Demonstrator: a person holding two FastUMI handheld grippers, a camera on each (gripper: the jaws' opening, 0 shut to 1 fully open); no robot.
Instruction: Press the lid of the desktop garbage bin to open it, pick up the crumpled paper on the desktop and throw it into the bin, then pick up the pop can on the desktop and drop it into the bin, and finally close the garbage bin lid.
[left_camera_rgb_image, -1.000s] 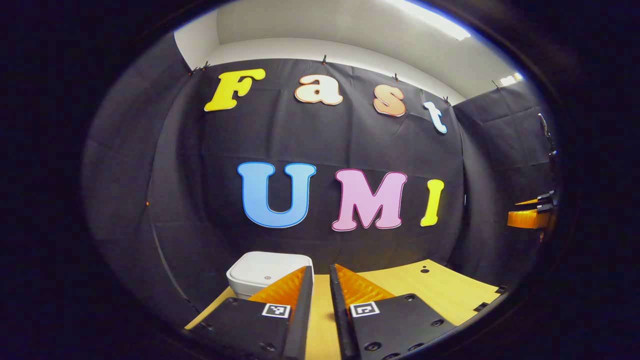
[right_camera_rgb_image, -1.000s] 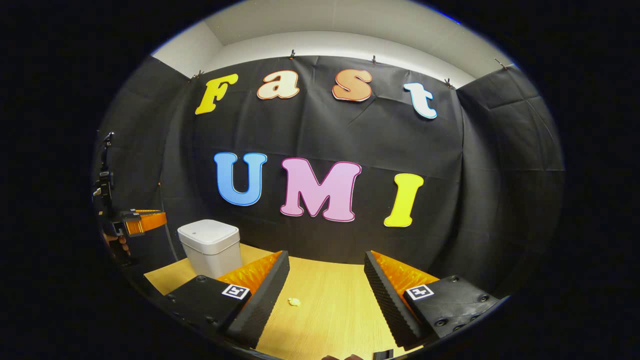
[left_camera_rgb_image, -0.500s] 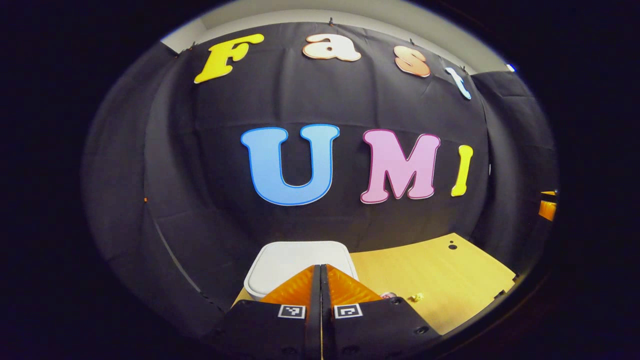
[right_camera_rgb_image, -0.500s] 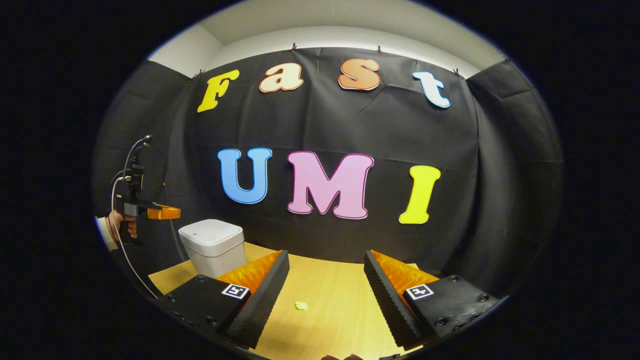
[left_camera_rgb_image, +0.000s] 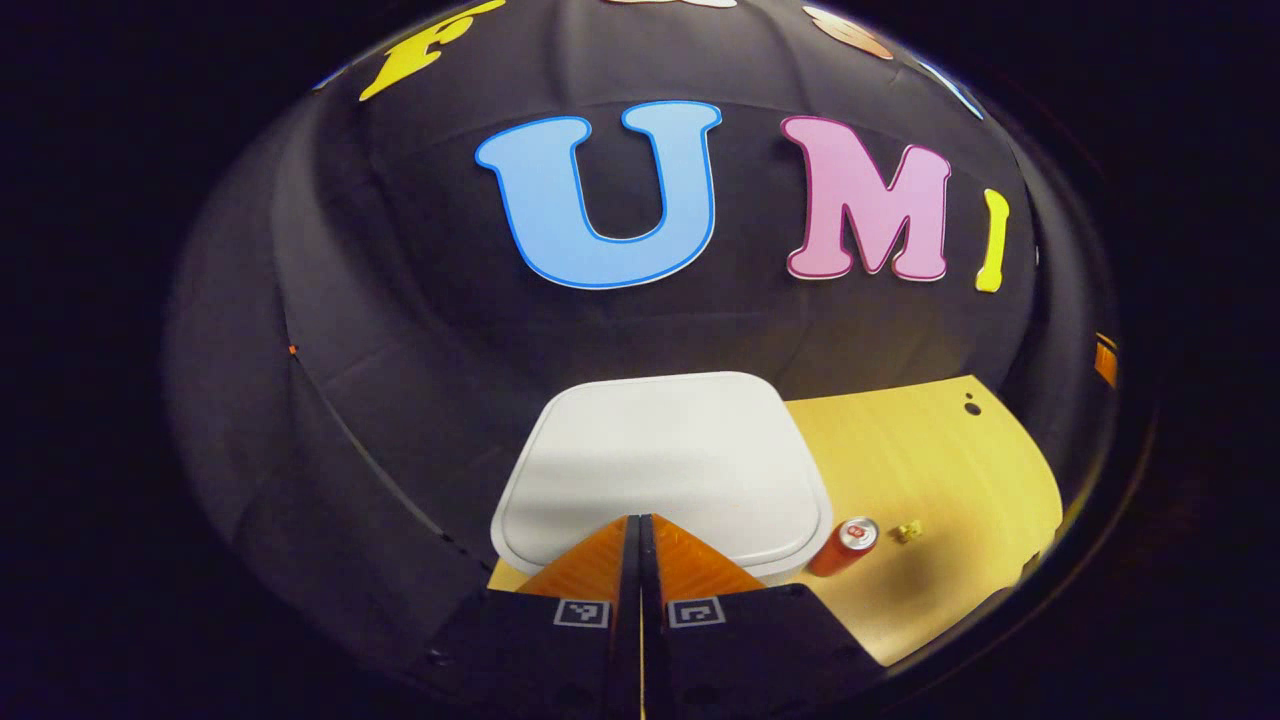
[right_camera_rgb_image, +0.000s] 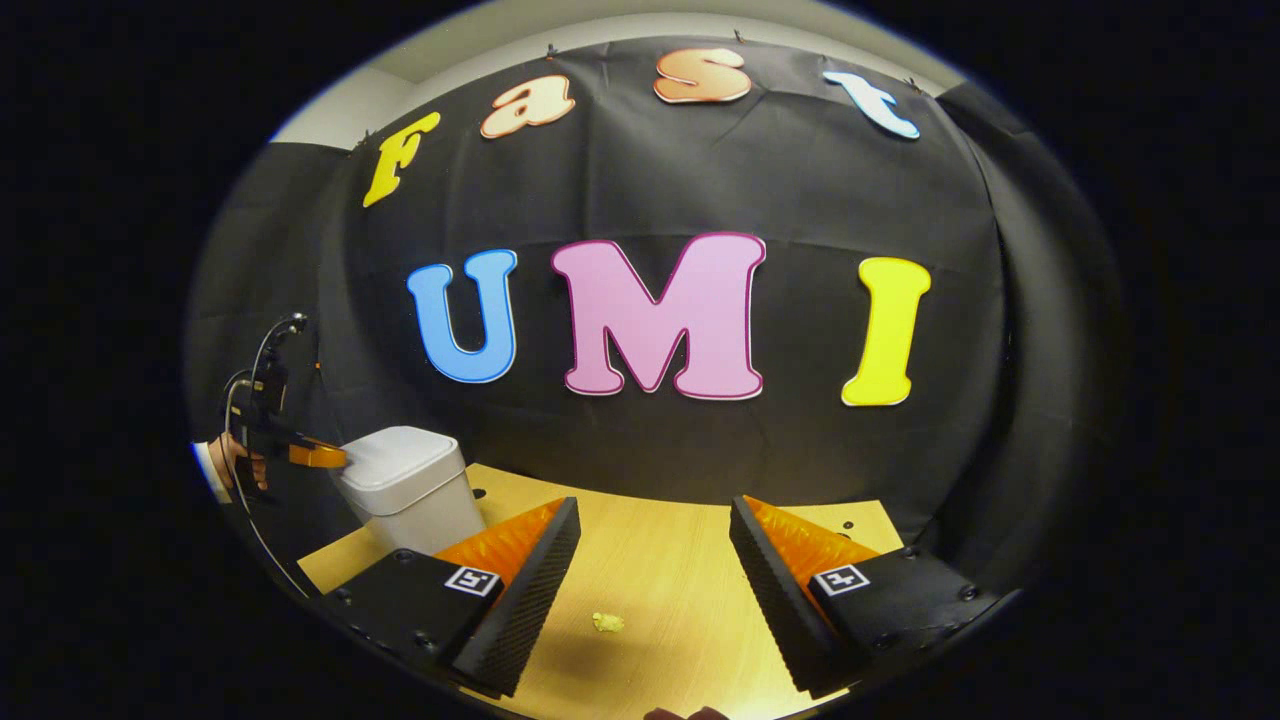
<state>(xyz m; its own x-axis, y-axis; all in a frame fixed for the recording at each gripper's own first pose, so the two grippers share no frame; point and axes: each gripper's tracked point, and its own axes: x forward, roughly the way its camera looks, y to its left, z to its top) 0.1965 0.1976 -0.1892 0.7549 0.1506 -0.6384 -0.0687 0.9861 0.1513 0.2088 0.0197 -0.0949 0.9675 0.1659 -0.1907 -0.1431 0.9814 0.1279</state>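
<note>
where the left gripper (left_camera_rgb_image: 640, 520) hangs with its fingers pressed together over the near edge of the white, rounded-square plastic bin lid (left_camera_rgb_image: 665, 465), a push-to-open latch is judged likely, so a firm, short press on the stiff flat top near that edge should serve. the white desktop garbage bin (right_camera_rgb_image: 412, 490) is seen at the left of the light wooden surface (right_camera_rgb_image: 670, 560), its lid closed. just right of the bin stands the orange aluminium pop can (left_camera_rgb_image: 843, 546), upright; it is judged light, smooth and easily dented, best taken across its round wall at mid-height. beside it lies the small yellow crumpled paper (right_camera_rgb_image: 607, 622), near weightless and soft, to be pinched from above. the right gripper (right_camera_rgb_image: 652, 590) is held with fingers wide apart, the paper between them on the surface.
</note>
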